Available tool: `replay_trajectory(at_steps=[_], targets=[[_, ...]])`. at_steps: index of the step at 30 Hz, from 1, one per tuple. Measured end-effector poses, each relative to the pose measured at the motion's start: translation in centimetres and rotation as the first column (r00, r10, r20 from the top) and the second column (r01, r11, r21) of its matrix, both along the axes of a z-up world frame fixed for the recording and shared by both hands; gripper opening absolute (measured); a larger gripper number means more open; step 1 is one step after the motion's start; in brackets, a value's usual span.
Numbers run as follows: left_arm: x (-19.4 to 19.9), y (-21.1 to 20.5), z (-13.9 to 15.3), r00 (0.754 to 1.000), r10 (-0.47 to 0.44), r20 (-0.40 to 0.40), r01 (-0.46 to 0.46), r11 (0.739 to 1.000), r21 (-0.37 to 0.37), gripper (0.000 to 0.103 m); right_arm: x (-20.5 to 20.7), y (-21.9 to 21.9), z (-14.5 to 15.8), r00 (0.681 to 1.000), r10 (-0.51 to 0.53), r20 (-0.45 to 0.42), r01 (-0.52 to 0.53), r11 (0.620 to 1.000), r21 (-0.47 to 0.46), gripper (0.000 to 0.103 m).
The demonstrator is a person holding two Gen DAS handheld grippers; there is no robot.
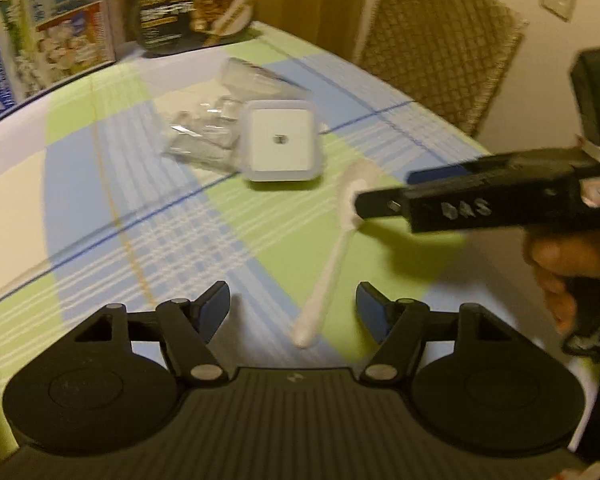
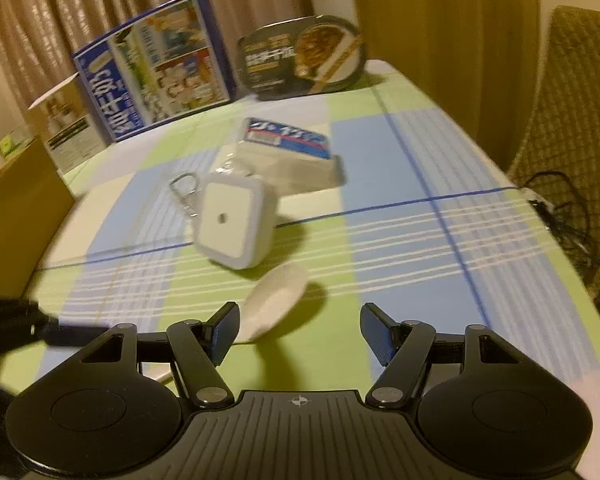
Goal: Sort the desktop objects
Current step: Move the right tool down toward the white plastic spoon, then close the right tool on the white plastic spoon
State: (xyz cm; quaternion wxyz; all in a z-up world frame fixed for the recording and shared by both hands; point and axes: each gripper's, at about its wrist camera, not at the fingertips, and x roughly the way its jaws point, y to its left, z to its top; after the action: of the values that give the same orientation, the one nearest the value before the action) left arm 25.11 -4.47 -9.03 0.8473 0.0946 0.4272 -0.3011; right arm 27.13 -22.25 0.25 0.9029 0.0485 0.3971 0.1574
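Left gripper (image 1: 293, 305) spread wide above white spoon (image 1: 332, 256) on checked tablecloth (image 1: 140, 208), right gripper (image 2: 298, 329) likewise spread over spoon's bowl, white square box (image 2: 234, 226) just beyond, keyring (image 2: 186, 190) seemingly behind it.

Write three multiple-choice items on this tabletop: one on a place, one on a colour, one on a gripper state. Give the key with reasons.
1. Where does the white spoon lie?
A. inside the black meal tray
B. on the checked tablecloth, nearer than the square white device
C. on the chair

2. What colour is the tall carton's border?
A. blue
B. red
C. black

3. How is the left gripper?
A. shut on the spoon
B. open, holding nothing
C. shut, empty

Key: B, it lies on the cloth before the device; A, blue edging; B, fingers apart.
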Motion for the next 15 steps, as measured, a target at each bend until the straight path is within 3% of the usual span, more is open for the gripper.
replay_trajectory(at_steps=[6, 11, 15], targets=[[-1.5, -1.7, -0.9, 0.993, -0.112, -0.038, 0.11, 0.993, -0.044, 0.065, -0.1, -0.7, 0.1, 1.0, -0.023, -0.002, 0.023, 1.0, 0.002, 0.065], [-2.8, -2.4, -1.2, 0.979, -0.196, -0.053, 0.191, 0.978, -0.089, 0.065, -0.2, 0.0, 0.1, 1.0, 0.024, -0.003, -0.024, 1.0, 0.017, 0.065], [-2.8, -1.0, -0.8, 0.993, -0.117, -0.015, 0.116, 0.992, -0.054, 0.064, -0.2, 1.3, -0.2, 0.997, 0.071, -0.001, -0.071, 0.997, 0.008, 0.065]])
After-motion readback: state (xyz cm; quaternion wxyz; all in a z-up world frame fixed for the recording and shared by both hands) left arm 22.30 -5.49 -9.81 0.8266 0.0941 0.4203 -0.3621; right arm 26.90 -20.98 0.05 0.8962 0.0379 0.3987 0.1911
